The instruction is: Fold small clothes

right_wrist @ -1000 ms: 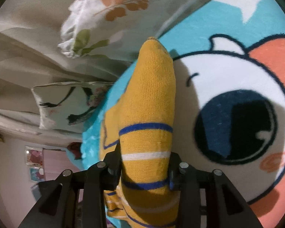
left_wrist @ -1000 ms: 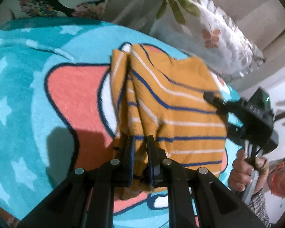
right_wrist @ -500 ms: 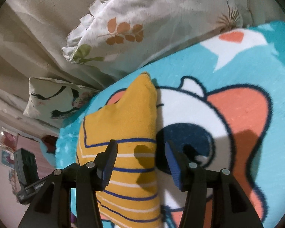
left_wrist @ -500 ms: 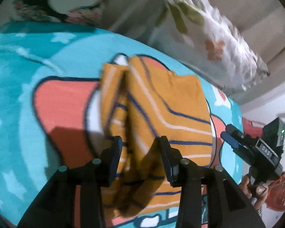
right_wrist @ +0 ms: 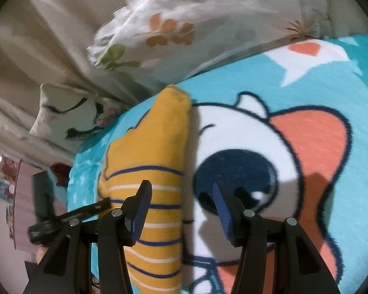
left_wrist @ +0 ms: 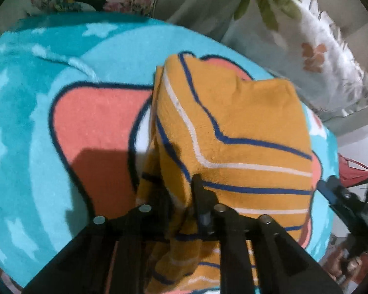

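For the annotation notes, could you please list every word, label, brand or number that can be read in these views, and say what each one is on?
No text can be read in either view.
The left gripper body has faint light markings in the right wrist view, too blurred to read.
The wall pictures are too small and blurred to show any lettering.
The striped orange garment, the blanket and the pillow carry only patterns, no writing.

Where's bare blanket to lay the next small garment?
Free: the cartoon-print teal fleece blanket beyond the folded orange striped knit garment, on the side away from the left claw. Crowded: the far edge, where the leaf-print white pillow lies.
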`<state>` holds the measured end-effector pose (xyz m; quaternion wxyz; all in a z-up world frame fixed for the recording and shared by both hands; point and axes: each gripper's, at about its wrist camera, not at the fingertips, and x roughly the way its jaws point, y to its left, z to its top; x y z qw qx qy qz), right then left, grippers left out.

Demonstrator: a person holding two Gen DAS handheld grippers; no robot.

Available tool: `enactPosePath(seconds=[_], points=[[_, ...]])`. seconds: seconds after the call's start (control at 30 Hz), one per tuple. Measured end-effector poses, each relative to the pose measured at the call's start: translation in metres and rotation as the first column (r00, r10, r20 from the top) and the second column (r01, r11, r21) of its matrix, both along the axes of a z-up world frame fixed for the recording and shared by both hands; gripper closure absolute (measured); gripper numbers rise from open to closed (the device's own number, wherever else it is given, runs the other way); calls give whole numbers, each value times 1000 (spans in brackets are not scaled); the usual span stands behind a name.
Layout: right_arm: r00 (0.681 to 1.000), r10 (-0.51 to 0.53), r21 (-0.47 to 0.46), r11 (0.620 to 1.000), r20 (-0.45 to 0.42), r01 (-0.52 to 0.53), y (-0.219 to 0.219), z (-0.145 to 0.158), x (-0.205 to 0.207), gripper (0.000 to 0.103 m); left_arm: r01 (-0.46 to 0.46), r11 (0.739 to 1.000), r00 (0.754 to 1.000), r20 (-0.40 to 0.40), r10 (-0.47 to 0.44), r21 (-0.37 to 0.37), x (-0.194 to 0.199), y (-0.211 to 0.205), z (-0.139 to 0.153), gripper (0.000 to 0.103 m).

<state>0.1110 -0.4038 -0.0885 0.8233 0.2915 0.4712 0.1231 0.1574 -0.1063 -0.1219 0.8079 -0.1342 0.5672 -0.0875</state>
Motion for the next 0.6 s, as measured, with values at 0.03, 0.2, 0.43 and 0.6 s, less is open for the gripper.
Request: enactPosePath(seconds=[0.03,0.2,0.43,0.6], points=[[1000,14,-6,1000,2,-14,6,1,1,46,-8,1000,1000,14,7,9,-1,-2,1,81],[995,85,-88,993,45,-81,34,14,-1,46,-52,997,999,0,53,-61,-6,13,21,69],[978,193,-143,973,77,-181,68,14,-14,46,-49,998,994,100,53,-49,15,10,46,52],[973,229,-202,955,32,-218,83,-6,-12,44,-39,999,999,24,39,5,55,-6,17,44]])
